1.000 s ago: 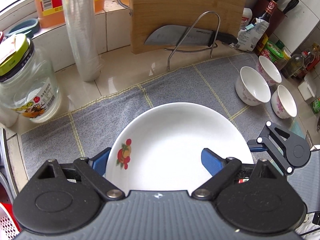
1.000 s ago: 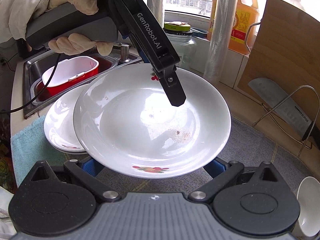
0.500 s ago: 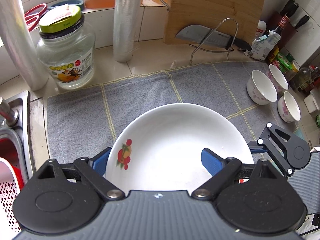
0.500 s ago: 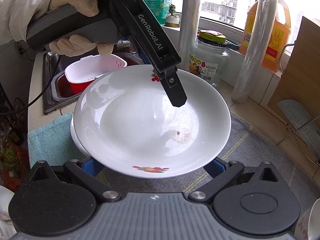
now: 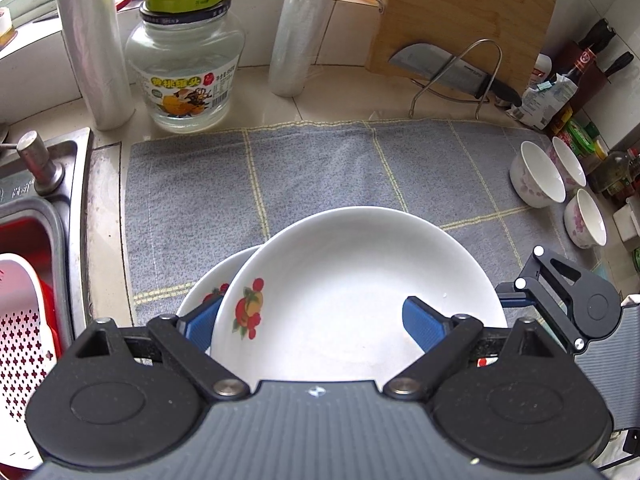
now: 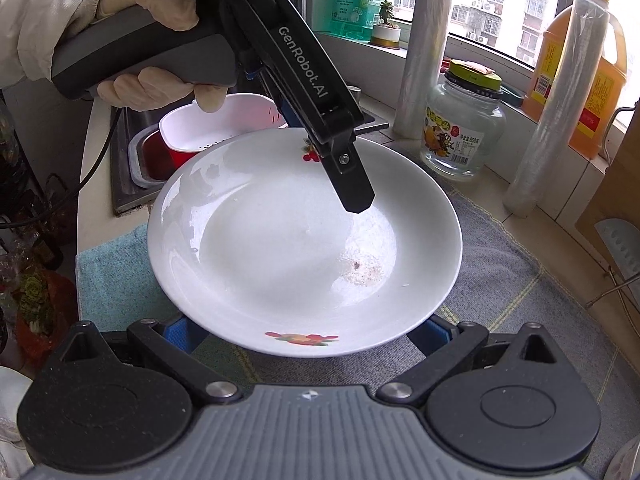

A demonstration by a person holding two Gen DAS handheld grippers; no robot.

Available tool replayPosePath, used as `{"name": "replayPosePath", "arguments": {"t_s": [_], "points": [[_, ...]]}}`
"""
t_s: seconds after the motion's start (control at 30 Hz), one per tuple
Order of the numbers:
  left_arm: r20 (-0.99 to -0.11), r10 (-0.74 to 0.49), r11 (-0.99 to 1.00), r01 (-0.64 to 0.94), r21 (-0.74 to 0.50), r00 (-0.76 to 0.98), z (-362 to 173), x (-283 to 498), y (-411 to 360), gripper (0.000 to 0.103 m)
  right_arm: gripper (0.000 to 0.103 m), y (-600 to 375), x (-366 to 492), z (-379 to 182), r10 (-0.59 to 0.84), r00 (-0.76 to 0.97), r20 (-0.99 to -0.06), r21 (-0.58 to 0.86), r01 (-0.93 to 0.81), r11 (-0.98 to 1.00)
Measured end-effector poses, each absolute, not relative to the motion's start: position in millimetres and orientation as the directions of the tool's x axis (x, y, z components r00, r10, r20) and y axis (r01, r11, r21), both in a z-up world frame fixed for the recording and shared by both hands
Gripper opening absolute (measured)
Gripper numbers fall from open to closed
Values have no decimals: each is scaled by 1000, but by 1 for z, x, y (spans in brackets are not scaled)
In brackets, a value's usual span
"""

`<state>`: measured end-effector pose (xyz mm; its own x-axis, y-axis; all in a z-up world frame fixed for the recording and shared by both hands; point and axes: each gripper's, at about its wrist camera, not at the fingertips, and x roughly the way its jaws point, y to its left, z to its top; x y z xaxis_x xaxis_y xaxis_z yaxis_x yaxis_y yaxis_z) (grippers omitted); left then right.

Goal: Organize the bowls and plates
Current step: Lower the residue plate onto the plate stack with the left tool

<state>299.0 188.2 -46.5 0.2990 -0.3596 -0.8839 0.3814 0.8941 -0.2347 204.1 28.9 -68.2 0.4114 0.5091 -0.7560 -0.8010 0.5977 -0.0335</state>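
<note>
A white plate with a fruit print [image 5: 352, 280] is held above the grey towel; it fills the right wrist view [image 6: 280, 248]. My left gripper [image 5: 316, 322] is shut on its rim, one finger over the plate and one under. A second white plate [image 5: 208, 284] lies just below it to the left. My right gripper [image 6: 308, 330] sits under the plate's opposite rim with its blue pads wide apart, open. Three small white bowls [image 5: 536, 176] with pink flowers stand at the towel's right end.
A grey checked towel [image 5: 320, 172] covers the counter. A glass jar [image 5: 184, 56], two film rolls [image 5: 300, 28], a cutting board and a cleaver on a rack [image 5: 452, 72] line the back. A sink with a red and white strainer [image 5: 24, 312] is at the left.
Both grippers have carried the plate to the left, toward the sink. The second plate has come into the left wrist view beneath it. The bowls have slid to the right edge.
</note>
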Motion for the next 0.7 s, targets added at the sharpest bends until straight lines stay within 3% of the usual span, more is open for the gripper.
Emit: {"name": "replayPosePath", "arguments": {"t_s": [0.7], "points": [[-894,-372,891,367,-268,250,-71,303,193,93,103,35,206,-77,482,381,-789,-26,-805,593]]}}
